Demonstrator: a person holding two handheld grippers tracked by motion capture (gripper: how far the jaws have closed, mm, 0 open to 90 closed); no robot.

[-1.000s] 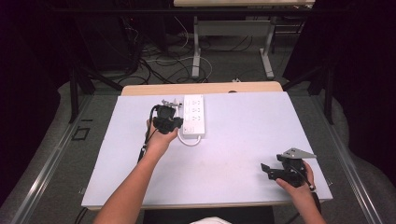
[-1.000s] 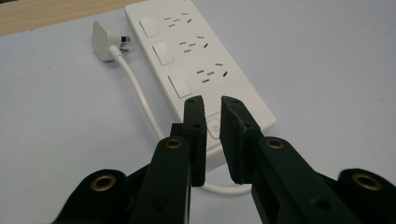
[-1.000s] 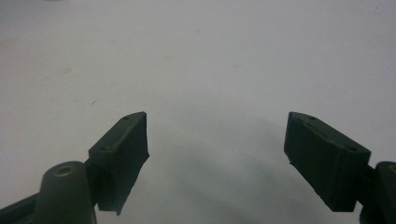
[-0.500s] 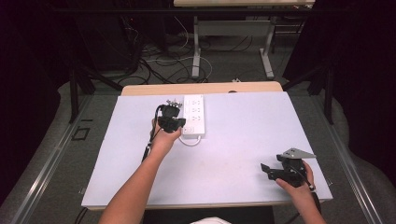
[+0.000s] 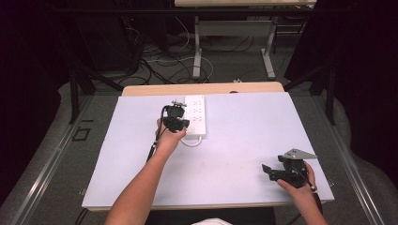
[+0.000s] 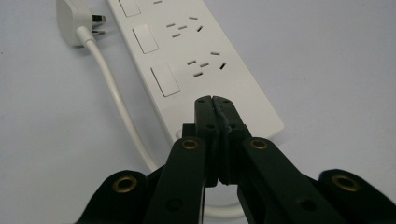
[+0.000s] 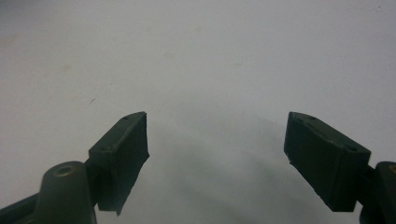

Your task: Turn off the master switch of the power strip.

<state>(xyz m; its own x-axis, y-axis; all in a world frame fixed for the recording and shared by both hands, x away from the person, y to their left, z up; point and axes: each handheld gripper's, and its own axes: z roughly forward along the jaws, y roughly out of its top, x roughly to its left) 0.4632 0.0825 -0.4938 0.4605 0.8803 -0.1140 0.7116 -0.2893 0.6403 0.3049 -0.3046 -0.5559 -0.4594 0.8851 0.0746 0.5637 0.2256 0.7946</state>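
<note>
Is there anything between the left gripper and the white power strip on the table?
Nothing visible is in the way. The left gripper, jaws shut and empty, hovers over the near end of the power strip, close to its nearest switch. The white cord runs along one side, not between them.

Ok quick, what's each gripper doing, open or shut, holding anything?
Left gripper: shut, holding nothing, tips over the near end of the white power strip.
Right gripper: open, holding nothing, over the white table.

A white-topped counter (image 5: 244,140) stands on grey floor (image 5: 56,159). Behind the counter, cables (image 5: 155,61) sprawl beneath a grey-legged desk (image 5: 234,23); dark surroundings flank both.
</note>
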